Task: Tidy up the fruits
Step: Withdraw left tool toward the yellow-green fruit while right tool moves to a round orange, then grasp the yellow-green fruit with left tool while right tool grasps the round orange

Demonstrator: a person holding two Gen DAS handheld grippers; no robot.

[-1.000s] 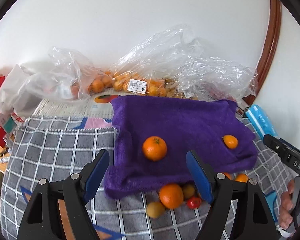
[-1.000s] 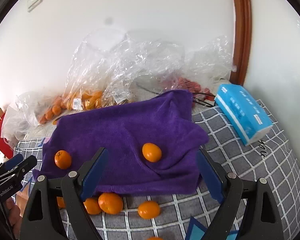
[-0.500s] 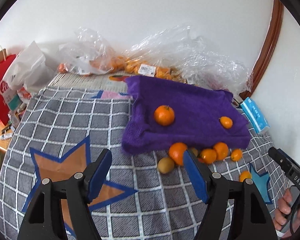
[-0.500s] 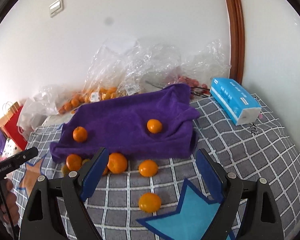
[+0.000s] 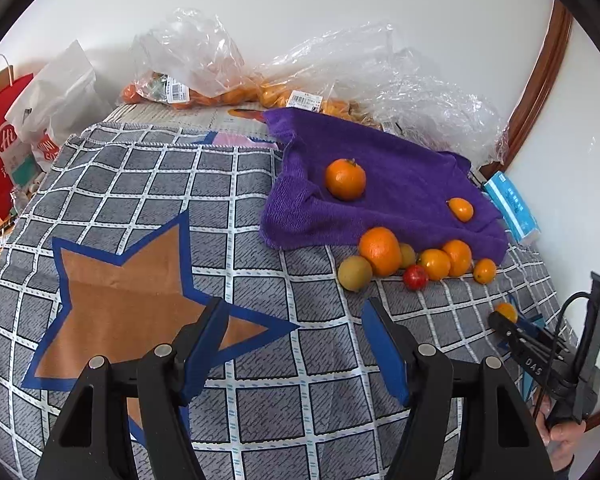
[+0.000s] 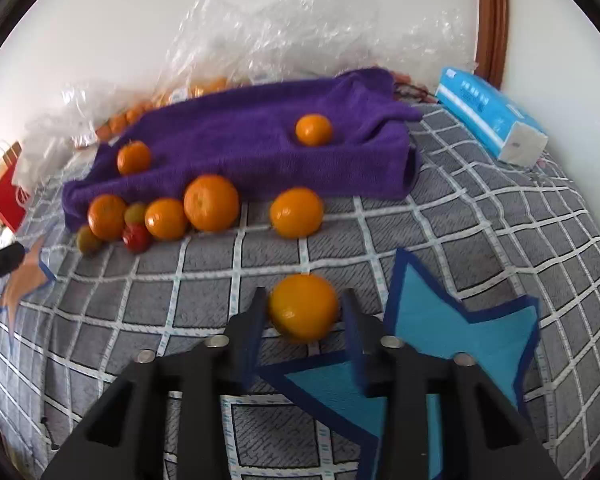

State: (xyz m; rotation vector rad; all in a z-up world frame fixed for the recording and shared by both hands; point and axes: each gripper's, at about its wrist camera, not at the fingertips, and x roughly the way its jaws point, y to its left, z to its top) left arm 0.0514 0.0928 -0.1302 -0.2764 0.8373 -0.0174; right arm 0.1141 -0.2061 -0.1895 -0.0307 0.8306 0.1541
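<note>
Two claws: I hold one in each hand.
Right claw: lower centre of its view; my jaws are clenched on a lone orange lying on the checked cloth.
Left claw: bottom of its view; jaws closing with nothing between them, over bare cloth.
Fruit pile: left of centre, along the front edge of the purple towel.
On towel: two oranges, well apart.
Step in hand: picking up the stray orange, as I judge it.
Next move: lift it clear and carry it to the towel; a steady grip is needed, since round fruit rolls.
</note>
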